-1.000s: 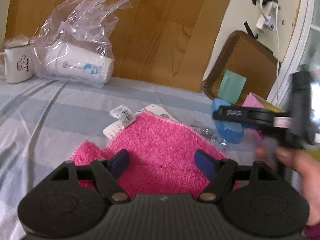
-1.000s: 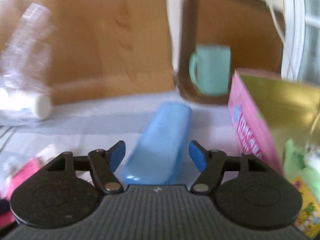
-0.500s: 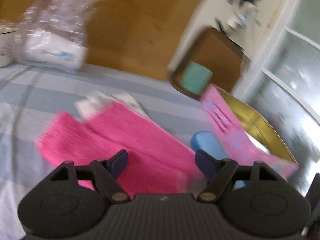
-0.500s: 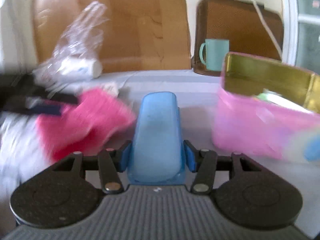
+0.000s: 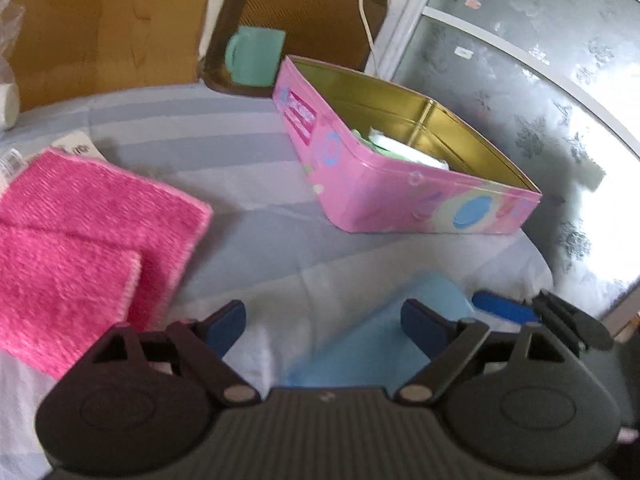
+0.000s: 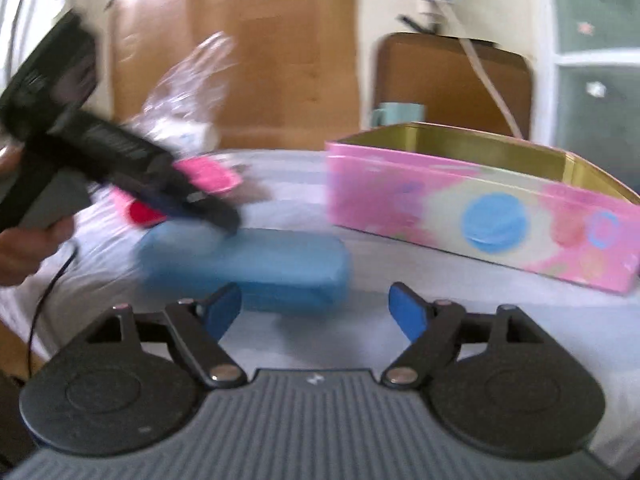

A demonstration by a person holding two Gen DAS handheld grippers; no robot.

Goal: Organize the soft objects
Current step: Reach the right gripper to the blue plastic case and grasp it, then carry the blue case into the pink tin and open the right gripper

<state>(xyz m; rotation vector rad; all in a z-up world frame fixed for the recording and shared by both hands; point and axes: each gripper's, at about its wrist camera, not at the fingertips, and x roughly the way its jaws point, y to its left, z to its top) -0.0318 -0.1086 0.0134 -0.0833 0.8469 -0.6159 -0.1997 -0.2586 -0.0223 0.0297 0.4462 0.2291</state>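
My right gripper (image 6: 316, 306) is spread wide with nothing in it, and so is my left gripper (image 5: 324, 324). Just ahead of my right fingers, low centre in the right wrist view, the blue sponge (image 6: 244, 268) lies flat on the striped cloth (image 6: 304, 208). It looks light and squashy, so I'd pinch it across its narrow middle. Farther back at the right stands the open pink tin (image 6: 480, 216); the pink towel (image 5: 80, 232) lies at the left.

Black ribbed hand-held gripper (image 6: 316, 306), blue finger pads (image 6: 408, 312), silver screws.
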